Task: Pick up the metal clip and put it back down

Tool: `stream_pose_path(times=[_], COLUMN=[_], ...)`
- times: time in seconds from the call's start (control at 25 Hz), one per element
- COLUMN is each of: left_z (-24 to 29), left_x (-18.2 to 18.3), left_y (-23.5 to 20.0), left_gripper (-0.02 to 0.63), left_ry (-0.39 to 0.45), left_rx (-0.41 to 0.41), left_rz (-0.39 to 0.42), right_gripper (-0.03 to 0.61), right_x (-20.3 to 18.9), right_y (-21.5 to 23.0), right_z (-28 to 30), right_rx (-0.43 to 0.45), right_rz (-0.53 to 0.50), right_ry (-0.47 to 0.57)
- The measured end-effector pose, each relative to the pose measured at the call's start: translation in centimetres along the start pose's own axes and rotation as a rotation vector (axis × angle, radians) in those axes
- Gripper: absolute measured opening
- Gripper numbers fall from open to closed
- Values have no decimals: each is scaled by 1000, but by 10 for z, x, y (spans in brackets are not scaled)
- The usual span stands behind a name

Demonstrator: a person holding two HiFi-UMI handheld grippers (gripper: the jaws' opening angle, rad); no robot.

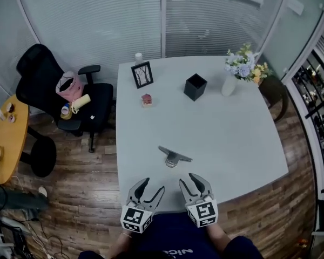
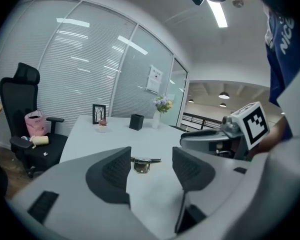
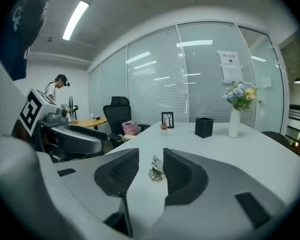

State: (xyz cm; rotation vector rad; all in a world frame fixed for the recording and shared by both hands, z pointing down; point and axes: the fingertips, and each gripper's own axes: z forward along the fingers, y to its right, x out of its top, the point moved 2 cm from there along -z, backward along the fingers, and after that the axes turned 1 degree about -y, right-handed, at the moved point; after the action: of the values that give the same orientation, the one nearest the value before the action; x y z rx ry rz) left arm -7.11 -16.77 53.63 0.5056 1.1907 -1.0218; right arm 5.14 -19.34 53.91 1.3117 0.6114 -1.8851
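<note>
The metal clip [image 1: 174, 156] lies flat on the pale grey table [image 1: 232, 134], near its front edge. Both grippers hover side by side just in front of it, over the table's edge. My left gripper [image 1: 153, 185] is open with nothing between its pads; in the left gripper view the clip [image 2: 142, 164] shows on the table beyond the jaws. My right gripper [image 1: 187, 179] is also open, its jaws narrower, and the clip [image 3: 156, 169] lies ahead of the gap, not touched by either pad. In the left gripper view, the right gripper's marker cube [image 2: 250, 124] is at the right.
At the table's far side stand a black pen holder [image 1: 195, 87], a photo frame [image 1: 142, 74], a small red ornament [image 1: 146, 99] and a white vase of flowers [image 1: 235, 72]. A black office chair [image 1: 59, 99] with a pink bag and a yellow table [image 1: 5, 139] stand at the left.
</note>
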Motion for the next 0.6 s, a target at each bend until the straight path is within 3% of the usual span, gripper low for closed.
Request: stream_pose_path(times=[0.08,0.16,0.2,0.36,0.48,0.6], left_z=[2,3,3,1,3,2], left_x=[-3,-3,-2,1,-2,-4], left_y=[4,8,10,8,10,13], left_gripper=[243,166,127,3,3,2], left_ry=[-8,1,13,45,39,29], left_rx=[-17,-35,-40,-39,-67,-91], left_rz=[1,1,1,-17,-17,-26], right_gripper=[107,21,9,11,9,9], right_x=[-4,-6,-6,0,2,1], right_y=[-2,-1,0,0,-3,1], right_z=[-8,-13,-16,-21,-25,-32], right_rx=[-11,-24,-29,-42,-44,-127], right_rz=[-15,-25,-25,-10,-8,-62], right_ry=[4,-1,1,25,33,27])
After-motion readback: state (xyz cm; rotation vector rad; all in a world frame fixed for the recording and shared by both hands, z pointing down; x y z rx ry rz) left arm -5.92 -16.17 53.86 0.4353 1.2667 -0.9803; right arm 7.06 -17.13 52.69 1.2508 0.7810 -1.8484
